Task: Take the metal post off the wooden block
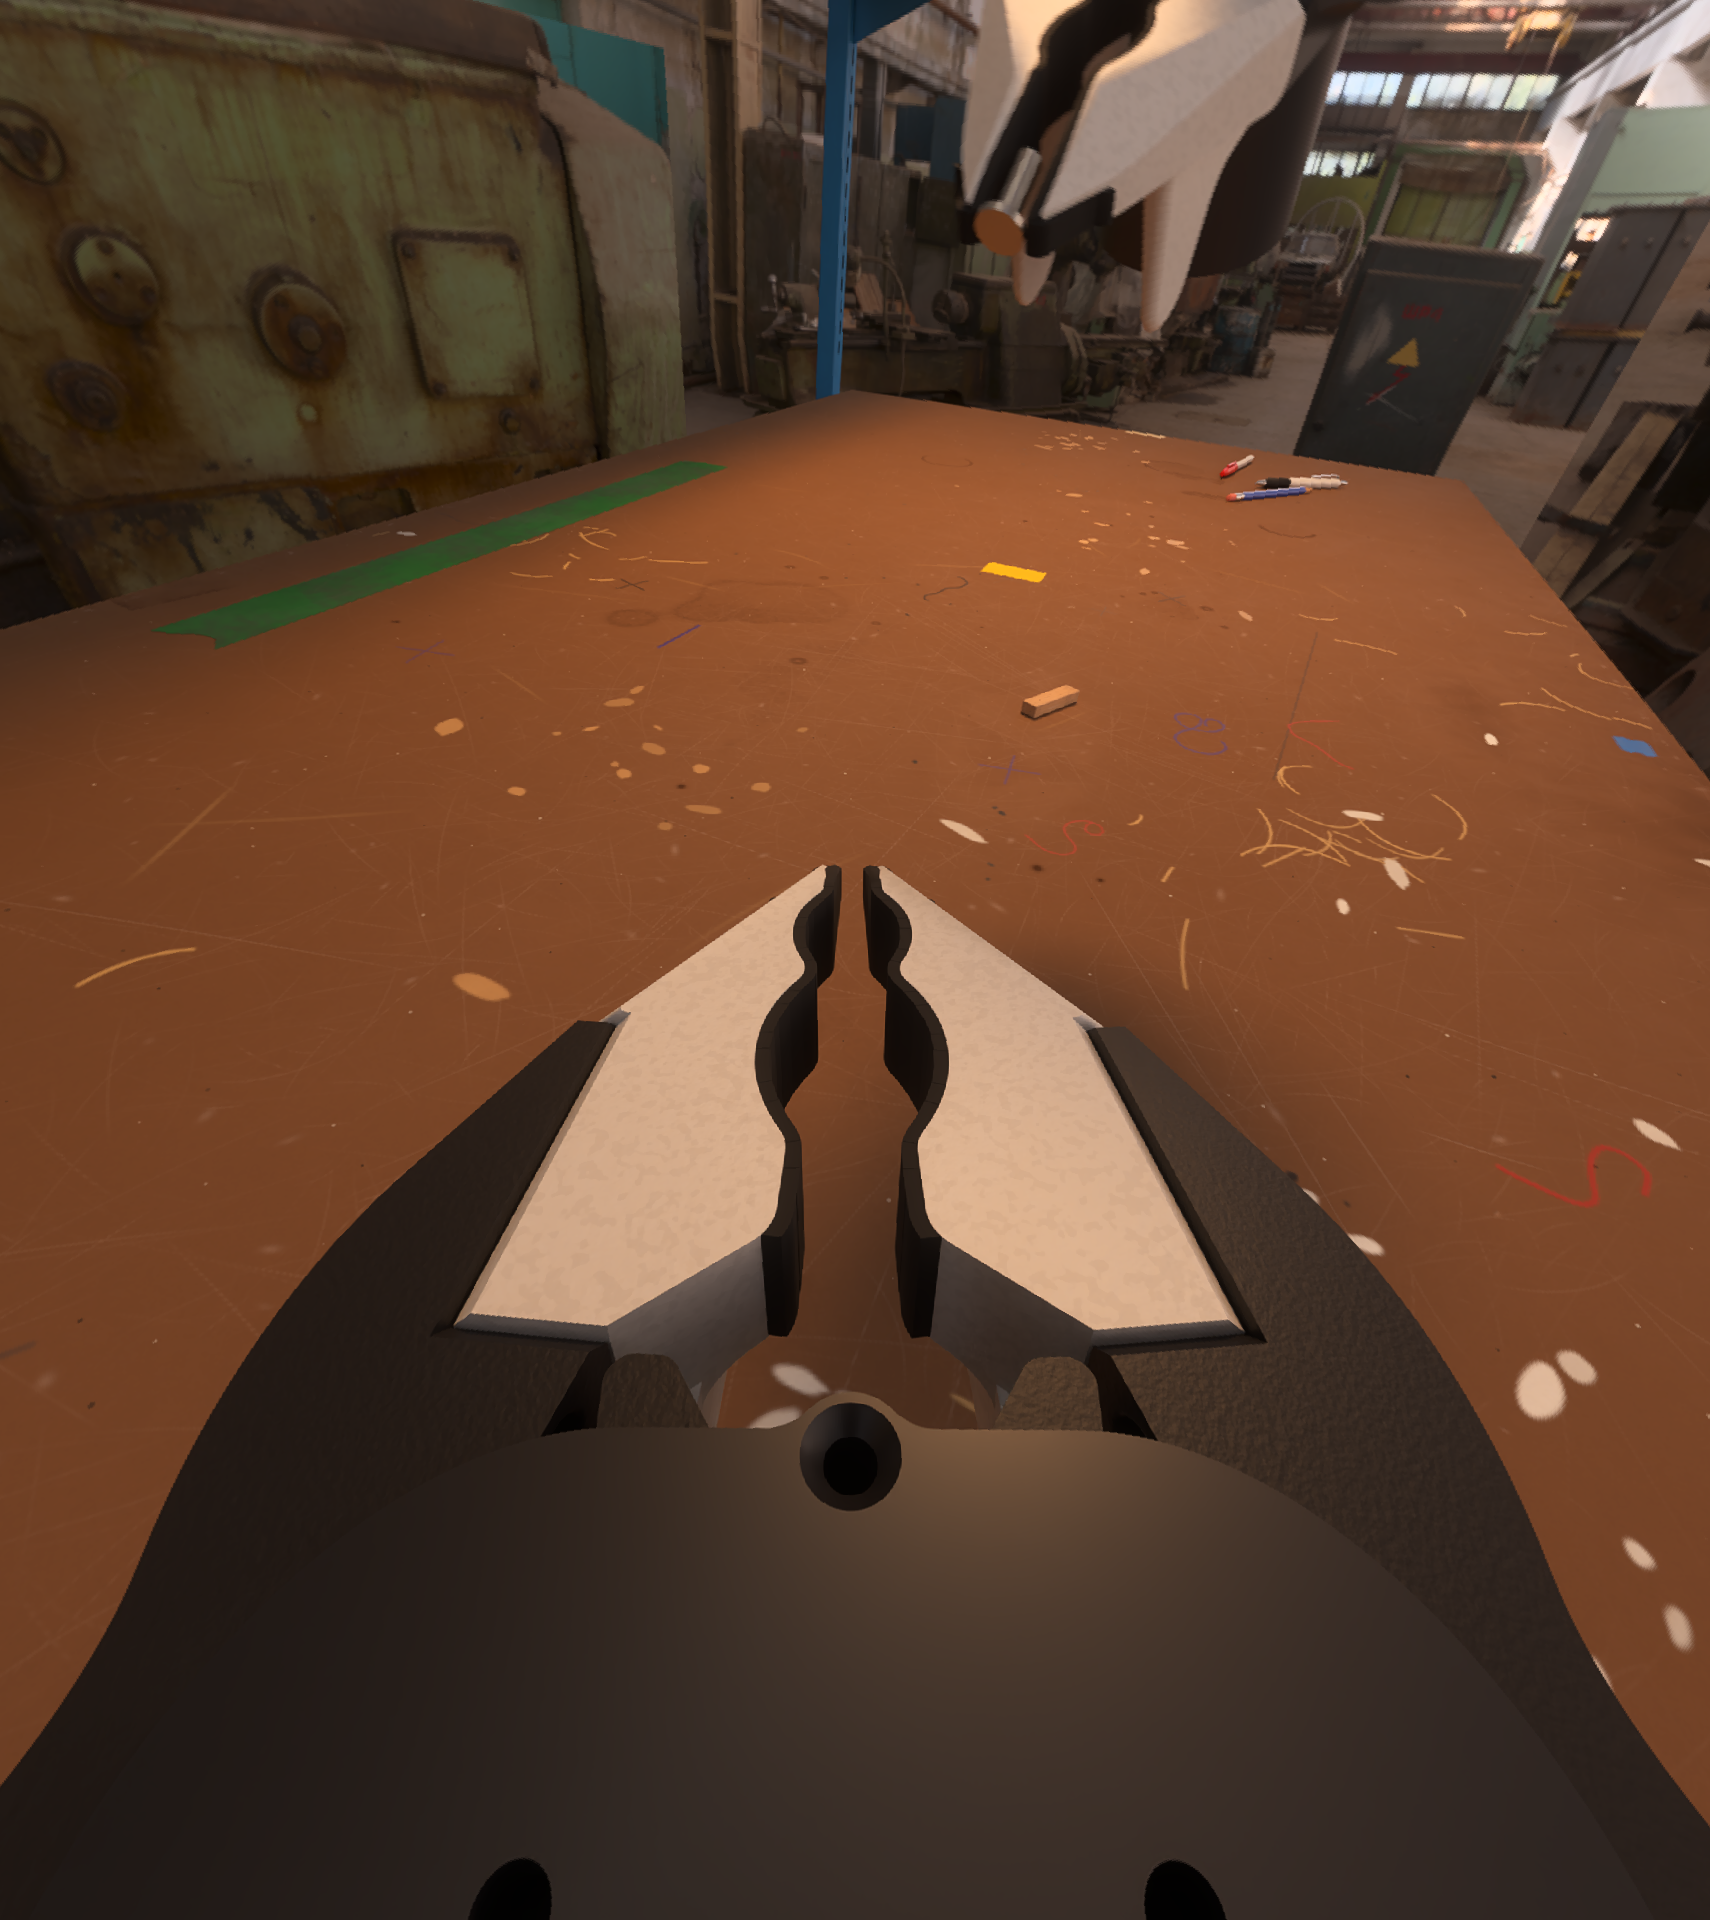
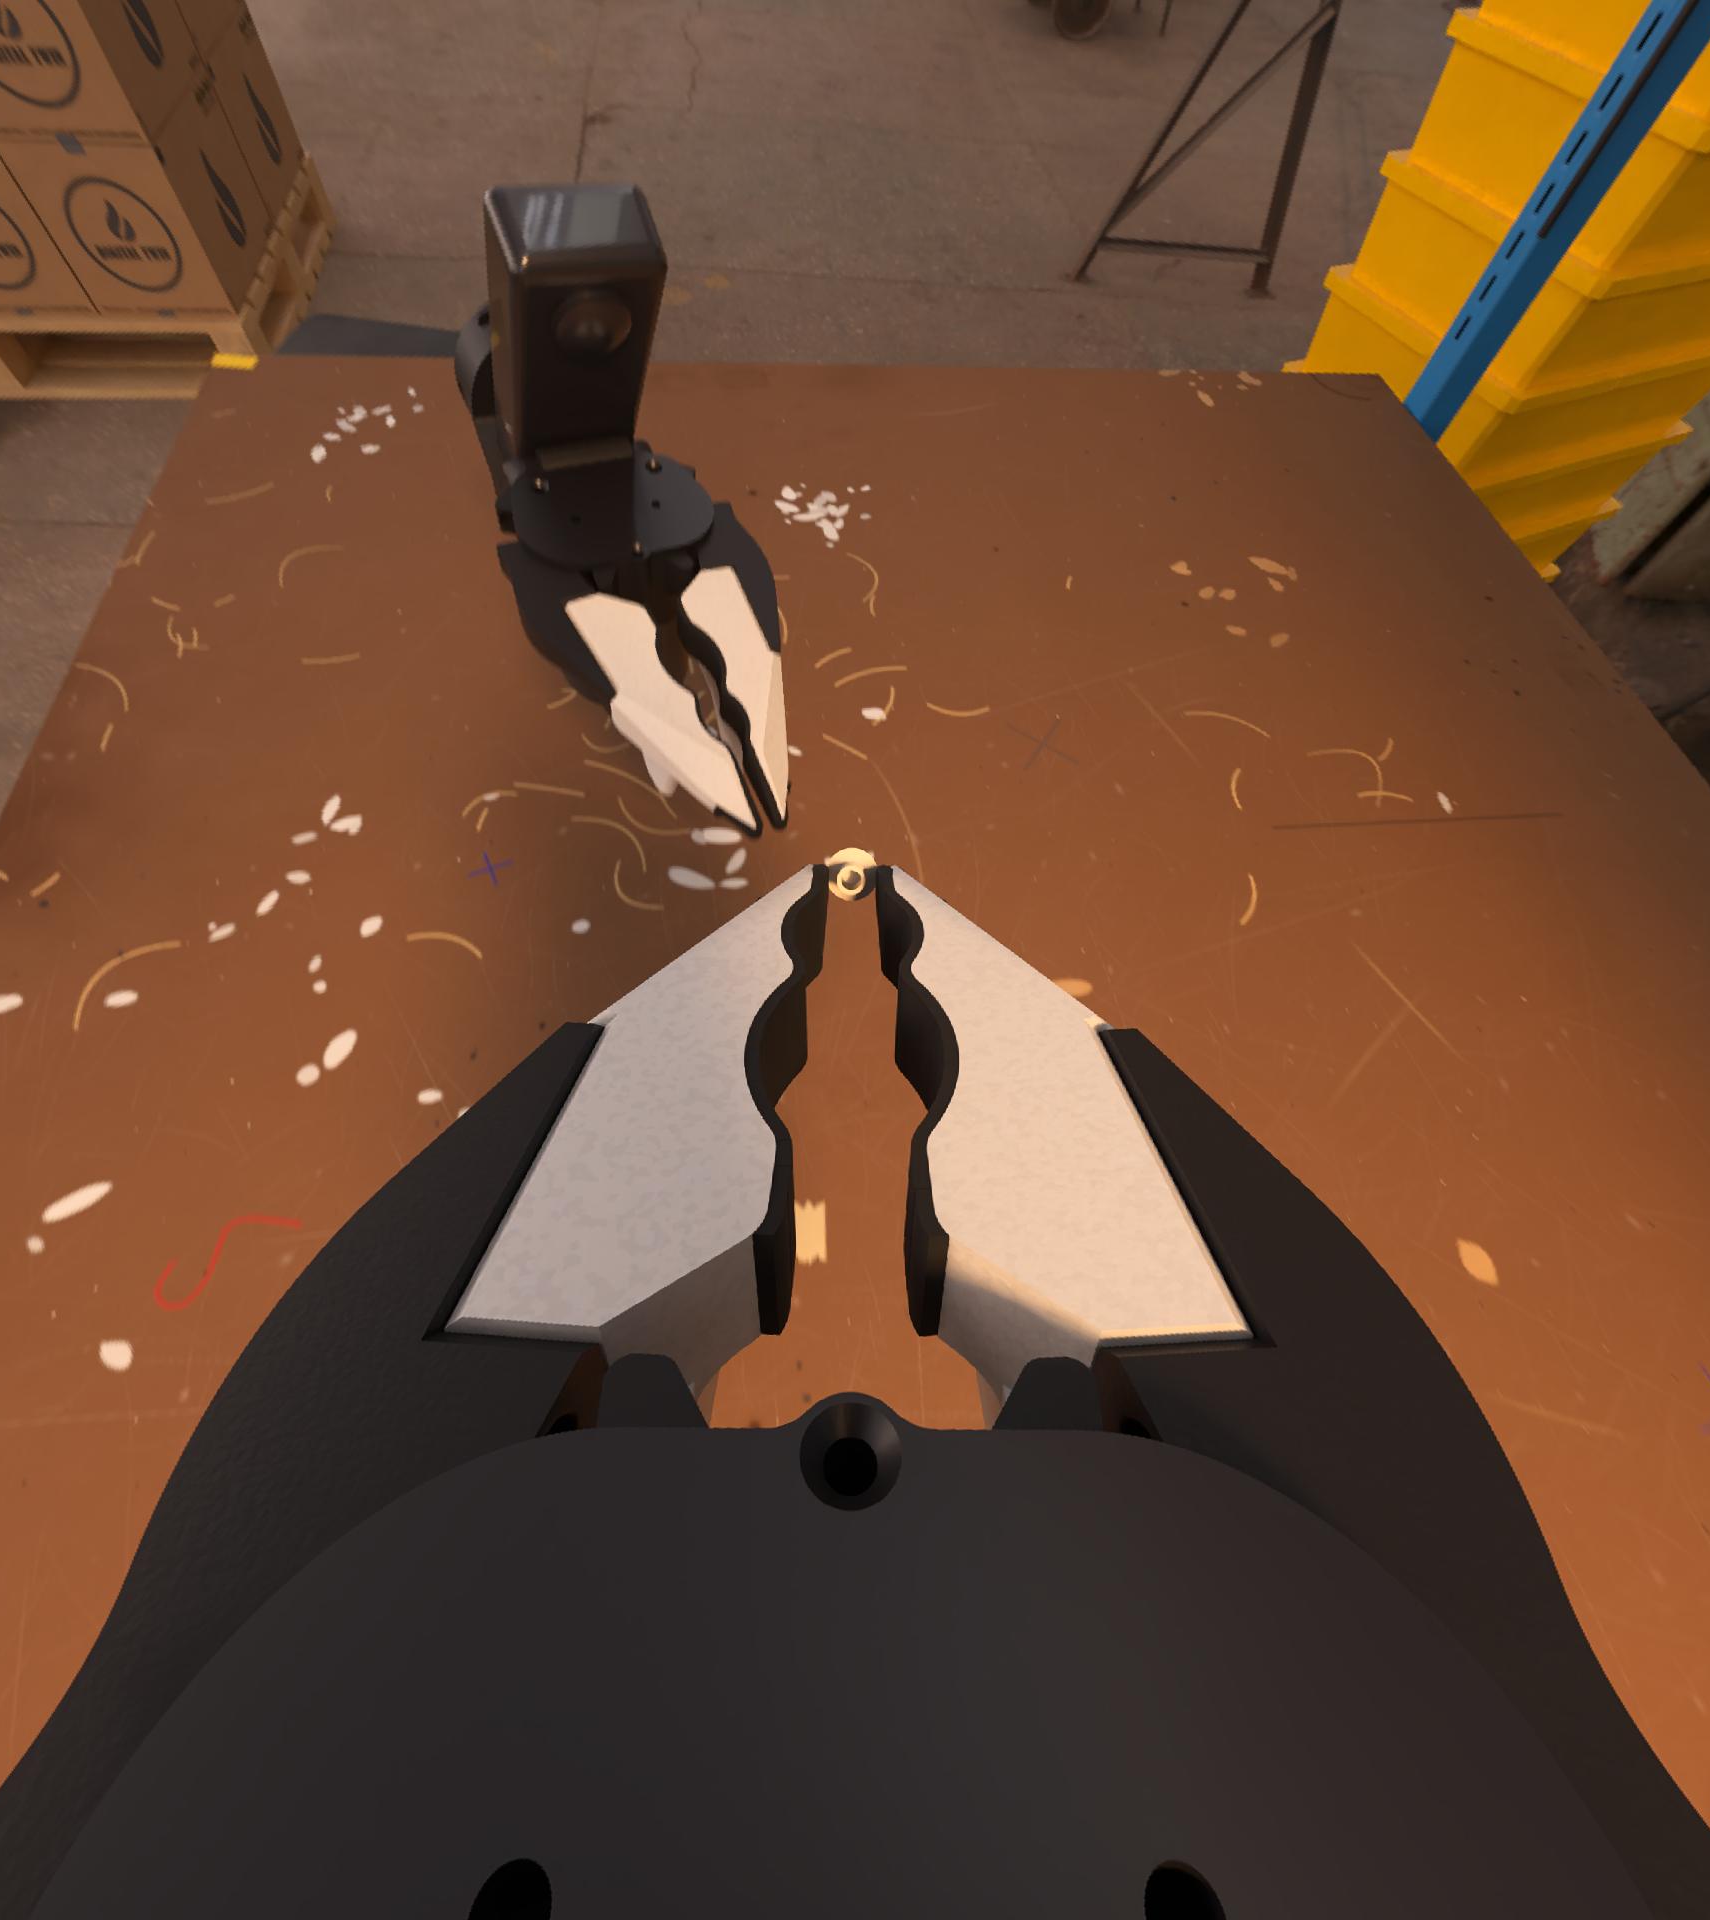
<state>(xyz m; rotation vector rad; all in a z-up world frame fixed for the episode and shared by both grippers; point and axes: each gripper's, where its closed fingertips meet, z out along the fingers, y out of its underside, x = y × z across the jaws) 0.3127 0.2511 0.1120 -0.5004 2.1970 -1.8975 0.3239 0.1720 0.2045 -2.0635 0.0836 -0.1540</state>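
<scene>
R claw (image 2: pixel 849 871) gripping post (image 2: pixel 849 878) at tips, lifting clear of block (image 1: pixel 1048 702). Post stiff, slick, light — pinching mid-shaft. L claw (image 1: pixel 851 873) clenched, holding nothing, over worktop (image 1: pixel 311 883).

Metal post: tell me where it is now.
The metal post is pinched at the right gripper tips, held high above the table, clear of the wooden block.

The metal post (image 2: pixel 849 878) shows end-on only, its length hidden.
</scene>
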